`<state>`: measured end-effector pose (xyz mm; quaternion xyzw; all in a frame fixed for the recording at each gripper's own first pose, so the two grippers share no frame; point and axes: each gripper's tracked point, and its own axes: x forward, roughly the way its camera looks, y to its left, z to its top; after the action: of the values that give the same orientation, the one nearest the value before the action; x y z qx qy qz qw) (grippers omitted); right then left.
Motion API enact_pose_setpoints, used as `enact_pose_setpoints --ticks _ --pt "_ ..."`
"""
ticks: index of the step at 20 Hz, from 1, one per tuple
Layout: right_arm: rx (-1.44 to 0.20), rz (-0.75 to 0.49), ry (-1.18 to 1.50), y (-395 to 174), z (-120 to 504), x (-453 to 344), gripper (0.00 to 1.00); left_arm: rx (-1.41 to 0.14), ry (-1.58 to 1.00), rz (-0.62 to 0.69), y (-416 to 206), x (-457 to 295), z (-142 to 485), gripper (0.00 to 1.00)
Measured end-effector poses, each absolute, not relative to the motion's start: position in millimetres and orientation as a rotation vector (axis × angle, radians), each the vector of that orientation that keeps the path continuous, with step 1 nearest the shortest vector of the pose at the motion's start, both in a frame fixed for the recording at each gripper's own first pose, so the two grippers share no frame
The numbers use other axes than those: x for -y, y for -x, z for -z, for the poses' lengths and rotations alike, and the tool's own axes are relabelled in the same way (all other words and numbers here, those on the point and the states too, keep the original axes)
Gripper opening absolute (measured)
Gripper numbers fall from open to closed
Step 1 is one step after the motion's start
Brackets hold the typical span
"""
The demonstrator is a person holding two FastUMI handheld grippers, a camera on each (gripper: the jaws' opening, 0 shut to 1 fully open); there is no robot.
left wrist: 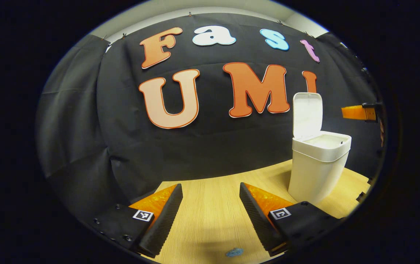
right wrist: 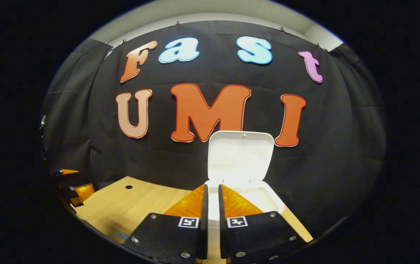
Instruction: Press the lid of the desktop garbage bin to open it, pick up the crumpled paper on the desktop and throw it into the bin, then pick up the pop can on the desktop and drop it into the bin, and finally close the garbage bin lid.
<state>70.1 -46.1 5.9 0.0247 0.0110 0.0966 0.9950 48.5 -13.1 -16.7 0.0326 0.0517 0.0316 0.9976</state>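
The white desktop bin point(left wrist: 316, 172) stands on the wooden table at the right of the left gripper view, its lid point(left wrist: 307, 113) raised upright. My left gripper point(left wrist: 210, 187) hovers low over the table, left of the bin, open with nothing between its fingers. In the right gripper view the bin's rim point(right wrist: 270, 200) lies just below and ahead, with the lid point(right wrist: 241, 154) standing open behind it. My right gripper point(right wrist: 212, 187) hangs over the bin's opening, shut to a thin slit with nothing seen in it. One of its fingers point(left wrist: 358, 113) shows above the bin.
The wooden table point(left wrist: 213, 216) runs back to the black cloth wall. A small blue mark point(left wrist: 234, 252) lies near its front edge. A small round hole point(right wrist: 128, 187) sits in the tabletop at the left, near the left gripper point(right wrist: 71, 189).
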Motion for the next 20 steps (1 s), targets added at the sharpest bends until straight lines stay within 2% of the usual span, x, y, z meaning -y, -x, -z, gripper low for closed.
enact_pose_setpoints --ticks 1,2,3,6,8,12,20 --pt "-0.028 -0.197 -0.047 -64.1 -2.8 40.1 0.19 -0.103 -0.064 -0.048 -49.5 13.4 17.2 0.99" --pt "-0.034 -0.215 -0.055 -56.5 1.0 30.4 0.37 -0.104 -0.060 -0.032 -49.1 13.8 18.7 0.99" --pt "-0.039 -0.234 -0.070 -48.7 4.4 21.5 0.45 -0.108 -0.056 -0.018 -49.6 14.3 20.1 0.99" --pt "-0.068 -0.240 -0.077 -36.2 20.9 9.3 0.79 -0.123 -0.047 0.015 -49.4 12.8 28.2 0.99" --pt "-0.103 -0.243 -0.070 -28.7 35.5 0.5 0.89 -0.137 -0.041 0.030 -48.1 10.6 33.6 0.99" --pt "-0.164 -0.267 -0.031 -15.9 67.0 -21.4 0.96 -0.171 -0.027 0.054 -47.7 6.3 42.8 0.99" --pt "-0.291 -0.399 0.018 4.3 146.2 -69.2 0.98 -0.284 -0.003 0.062 -40.4 4.6 80.8 0.99"
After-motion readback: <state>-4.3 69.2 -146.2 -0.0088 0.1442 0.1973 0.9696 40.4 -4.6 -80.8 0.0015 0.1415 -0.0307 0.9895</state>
